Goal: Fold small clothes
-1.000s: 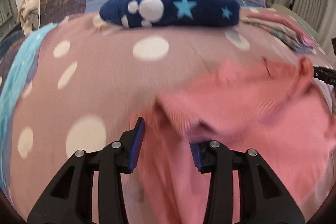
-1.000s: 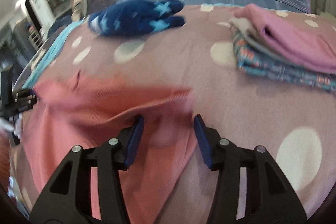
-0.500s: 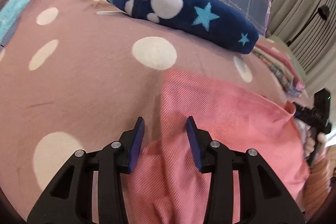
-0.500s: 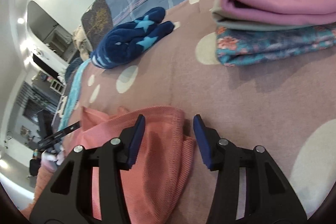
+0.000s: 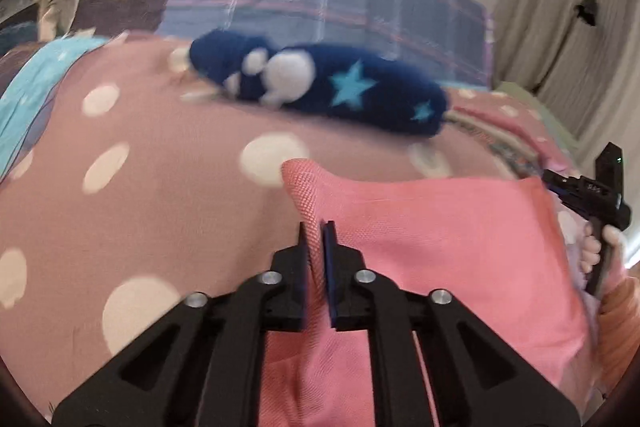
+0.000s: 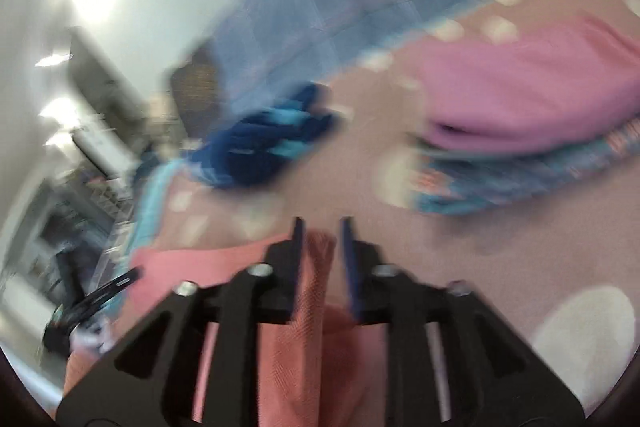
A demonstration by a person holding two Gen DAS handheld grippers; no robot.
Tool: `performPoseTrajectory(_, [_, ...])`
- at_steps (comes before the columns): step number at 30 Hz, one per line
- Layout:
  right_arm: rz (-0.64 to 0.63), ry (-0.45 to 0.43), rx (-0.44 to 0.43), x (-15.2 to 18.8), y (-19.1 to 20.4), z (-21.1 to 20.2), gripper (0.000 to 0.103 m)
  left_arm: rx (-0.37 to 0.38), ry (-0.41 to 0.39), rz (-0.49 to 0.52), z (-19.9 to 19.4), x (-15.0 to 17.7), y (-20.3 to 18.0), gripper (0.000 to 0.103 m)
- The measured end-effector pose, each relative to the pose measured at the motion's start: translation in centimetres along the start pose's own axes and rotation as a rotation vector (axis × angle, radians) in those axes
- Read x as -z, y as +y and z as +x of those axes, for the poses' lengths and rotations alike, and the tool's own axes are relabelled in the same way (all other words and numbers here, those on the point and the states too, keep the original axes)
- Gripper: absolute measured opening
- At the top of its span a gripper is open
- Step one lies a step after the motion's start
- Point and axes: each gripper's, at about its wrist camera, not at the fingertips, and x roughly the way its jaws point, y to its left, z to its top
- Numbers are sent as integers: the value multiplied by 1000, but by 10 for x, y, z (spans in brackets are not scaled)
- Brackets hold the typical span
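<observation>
You are working over a bed (image 5: 168,187) covered in a dusty pink spread with large white dots. A coral pink knitted garment (image 5: 440,235) lies on the spread close in front of you, stretched between your two tools. Beyond it rests a dark blue plush roll (image 5: 320,87) with pale stars and white blobs, and to the right sits a stack of folded clothes (image 6: 532,119), purple on top of patterned teal.

Your left gripper (image 5: 316,239) reaches forward low over the bed, its fingers (image 5: 329,247) drawn almost together, pinching the garment's left edge so a corner stands up above them. Your right gripper (image 6: 322,239) is seen from the left camera at the garment's far right corner, held in your right hand (image 5: 596,247). In its own blurred view its fingers (image 6: 347,247) sit narrowly apart with a fold of the garment between them, against the left finger; whether they fully clamp it cannot be told
</observation>
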Motion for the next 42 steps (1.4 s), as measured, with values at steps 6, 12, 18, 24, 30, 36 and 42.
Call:
performPoseTrajectory(6, [-7, 89, -29, 55, 4, -43, 31, 3, 33, -45, -42, 55, 8, 38])
performPoseTrajectory(12, [-31, 116, -79, 137, 5, -125, 35, 75, 35, -88, -108, 125, 1, 39])
performPoseTrajectory(18, [3, 130, -116, 185, 10, -154, 41, 95, 43, -163, -129, 165, 3, 39])
performPoseTrajectory(24, [124, 186, -153, 208, 2, -157, 43, 148, -6, -284, -149, 192, 12, 39])
performPoseTrajectory(30, [201, 189, -160, 209, -6, -147, 52, 179, 9, -323, -130, 182, 13, 40])
performPoseTrajectory(36, [306, 167, -235, 204, -9, -129, 53, 235, -5, -419, -110, 173, 17, 43])
performPoseTrajectory(42, [292, 120, -101, 191, -9, -125, 5, 208, -74, -386, -123, 168, 13, 4])
